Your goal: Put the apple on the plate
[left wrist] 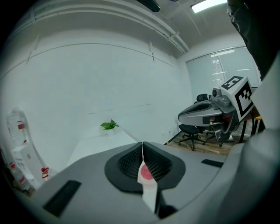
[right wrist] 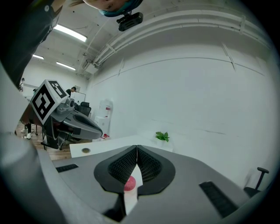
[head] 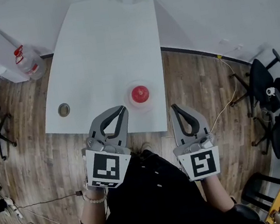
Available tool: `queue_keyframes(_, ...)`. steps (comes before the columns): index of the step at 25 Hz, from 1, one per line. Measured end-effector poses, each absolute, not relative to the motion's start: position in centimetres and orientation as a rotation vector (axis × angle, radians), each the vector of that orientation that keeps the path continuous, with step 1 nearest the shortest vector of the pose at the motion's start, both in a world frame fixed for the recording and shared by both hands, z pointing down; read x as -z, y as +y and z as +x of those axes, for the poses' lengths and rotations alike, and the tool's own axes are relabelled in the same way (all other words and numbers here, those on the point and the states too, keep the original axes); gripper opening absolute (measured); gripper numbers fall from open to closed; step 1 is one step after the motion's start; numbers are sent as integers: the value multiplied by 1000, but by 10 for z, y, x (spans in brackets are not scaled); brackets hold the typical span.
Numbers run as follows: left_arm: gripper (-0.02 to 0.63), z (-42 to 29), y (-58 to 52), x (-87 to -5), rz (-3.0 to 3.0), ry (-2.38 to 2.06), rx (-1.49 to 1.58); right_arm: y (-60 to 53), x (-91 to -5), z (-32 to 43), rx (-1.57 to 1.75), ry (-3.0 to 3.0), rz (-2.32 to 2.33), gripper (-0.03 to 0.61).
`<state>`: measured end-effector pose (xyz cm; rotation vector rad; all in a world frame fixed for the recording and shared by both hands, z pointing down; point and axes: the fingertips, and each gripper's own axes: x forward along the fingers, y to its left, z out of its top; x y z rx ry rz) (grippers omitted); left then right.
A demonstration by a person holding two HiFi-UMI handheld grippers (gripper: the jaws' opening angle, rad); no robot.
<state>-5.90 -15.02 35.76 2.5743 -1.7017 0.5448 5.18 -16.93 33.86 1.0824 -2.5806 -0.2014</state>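
— At the near edge of the white table (head: 105,51), the red apple (head: 140,94) sits on a pale plate (head: 130,103); its rim barely shows.
— And the grippers?
— The left gripper (head: 122,108) and right gripper (head: 174,107) both have jaws pressed together, empty, clear of the apple. In its own view, each hides part of the apple.
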Motion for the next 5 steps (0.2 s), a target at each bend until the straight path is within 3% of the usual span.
queue_keyframes(5, 18, -59, -151, -357, 2538, -1706, -530, -169, -340, 51, 189, -2569, 1076, 41)
